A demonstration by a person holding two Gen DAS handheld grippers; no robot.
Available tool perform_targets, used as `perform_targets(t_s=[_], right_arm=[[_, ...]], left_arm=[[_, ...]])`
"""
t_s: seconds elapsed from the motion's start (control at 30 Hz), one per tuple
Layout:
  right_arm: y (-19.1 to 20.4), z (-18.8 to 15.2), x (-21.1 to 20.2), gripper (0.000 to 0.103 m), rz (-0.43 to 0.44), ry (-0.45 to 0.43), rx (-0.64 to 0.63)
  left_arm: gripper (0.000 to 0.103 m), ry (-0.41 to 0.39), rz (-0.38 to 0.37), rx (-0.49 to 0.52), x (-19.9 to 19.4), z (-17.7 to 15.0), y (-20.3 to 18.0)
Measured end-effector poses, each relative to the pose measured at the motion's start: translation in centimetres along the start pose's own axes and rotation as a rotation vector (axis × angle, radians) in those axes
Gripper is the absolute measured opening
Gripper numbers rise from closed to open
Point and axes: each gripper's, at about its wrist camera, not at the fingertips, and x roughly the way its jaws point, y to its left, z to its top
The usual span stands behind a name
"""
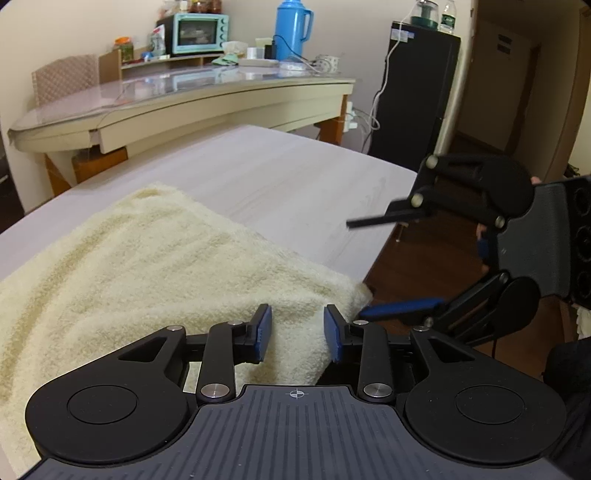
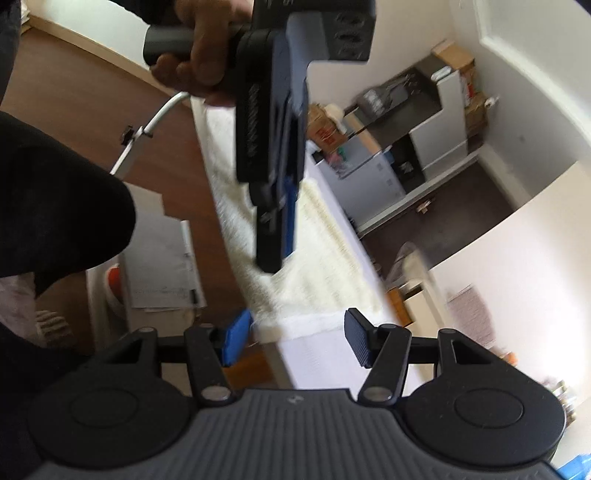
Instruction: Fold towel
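Observation:
A cream terry towel [image 1: 155,266] lies folded over on the pale table [image 1: 280,177], reaching to the table's near right corner. My left gripper [image 1: 297,332] hovers over the towel's near edge, open, with towel showing in the gap but neither blue pad pressing on it. My right gripper [image 1: 373,266] comes in from the right, rolled on its side and open wide, its lower blue finger [image 1: 399,308] just beside the towel's right corner. The right wrist view is blurred: my right gripper [image 2: 297,339] stands open before the towel [image 2: 317,266], and a hand holds the left gripper [image 2: 271,254] above it.
Behind the table stands a glass-topped desk [image 1: 221,96] with a teal toaster oven [image 1: 197,33] and a blue thermos [image 1: 291,29]. A black fridge [image 1: 413,99] is at the back right. Brown floor [image 1: 417,266] lies off the table's right edge; papers [image 2: 162,258] lie below.

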Motion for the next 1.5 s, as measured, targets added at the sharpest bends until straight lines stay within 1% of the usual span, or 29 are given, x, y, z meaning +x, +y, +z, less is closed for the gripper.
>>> perform_targets(t_s=[0.03,0.07,0.2,0.33,0.4,0.57,0.67,0.77,0.87,1.0,1.1,1.13,1.2,1.23,1.27,1.3,1.33,1.43,1.5], right_arm=[[-0.1,0.1,0.0,0.066,-0.008,-0.002,-0.004],[-0.1,0.1,-0.1,0.069,-0.004,-0.002,-0.011],[0.1,0.0,0.0,0.070,0.003,0.004,-0.034],[0.3,0.0,0.0,0.071,-0.010,0.002,-0.036],[0.5,-0.2,0.2,0.072,0.010,0.022,-0.049],[1.4,-0.8,0.6,0.072,-0.002,0.046,-0.091],[1.1,-0.6,1.0,0.072,-0.014,0.035,-0.072],[0.5,-0.3,0.4,0.072,-0.031,0.009,-0.062],[0.2,0.0,-0.3,0.073,-0.069,-0.024,-0.067],[0.4,-0.2,0.6,0.073,-0.059,-0.011,-0.099],[0.3,0.0,1.0,0.070,-0.017,-0.005,-0.107],[0.2,0.1,1.0,0.068,-0.004,-0.004,-0.107],[0.0,0.3,1.1,0.062,0.020,-0.002,-0.095],[-0.1,0.3,1.0,0.055,0.042,-0.001,-0.083],[-0.2,0.4,0.9,0.051,0.053,0.001,-0.078],[-0.3,0.5,0.8,0.048,0.066,0.007,-0.078],[-0.3,0.6,0.7,0.042,0.081,0.013,-0.074],[-0.4,0.9,0.6,0.034,0.098,0.021,-0.063],[-0.5,1.1,0.4,0.033,0.100,0.023,-0.061]], left_arm=[[0.036,-0.001,-0.001,-0.004,0.0,0.0,0.1],[0.036,-0.003,-0.001,-0.010,0.0,0.0,0.2],[0.036,-0.012,0.001,-0.031,0.1,0.0,0.5],[0.038,-0.012,0.002,-0.026,0.1,0.1,0.3],[0.038,-0.013,0.001,-0.024,0.2,0.3,0.3],[0.041,-0.014,-0.004,-0.017,0.4,0.3,0.1],[0.041,-0.012,0.000,-0.010,0.5,0.4,-0.1],[0.042,-0.011,0.003,-0.004,0.5,0.4,-0.2],[0.042,-0.012,0.003,-0.001,0.5,0.4,-0.2],[0.043,-0.014,0.001,0.001,0.6,0.5,-0.2],[0.044,-0.017,-0.002,-0.004,0.6,0.4,-0.1],[0.044,-0.019,-0.002,-0.005,0.6,0.3,-0.1],[0.044,-0.027,-0.007,-0.017,0.5,0.2,0.0],[0.044,-0.030,-0.008,-0.022,0.5,0.2,0.1],[0.044,-0.033,-0.010,-0.027,0.4,0.2,0.1],[0.044,-0.036,-0.012,-0.031,0.3,0.1,0.1],[0.045,-0.038,-0.014,-0.036,0.3,0.1,0.2],[0.047,-0.053,-0.006,-0.051,-0.6,-0.3,0.4],[0.049,-0.065,0.010,-0.063,-1.6,-0.6,0.7]])
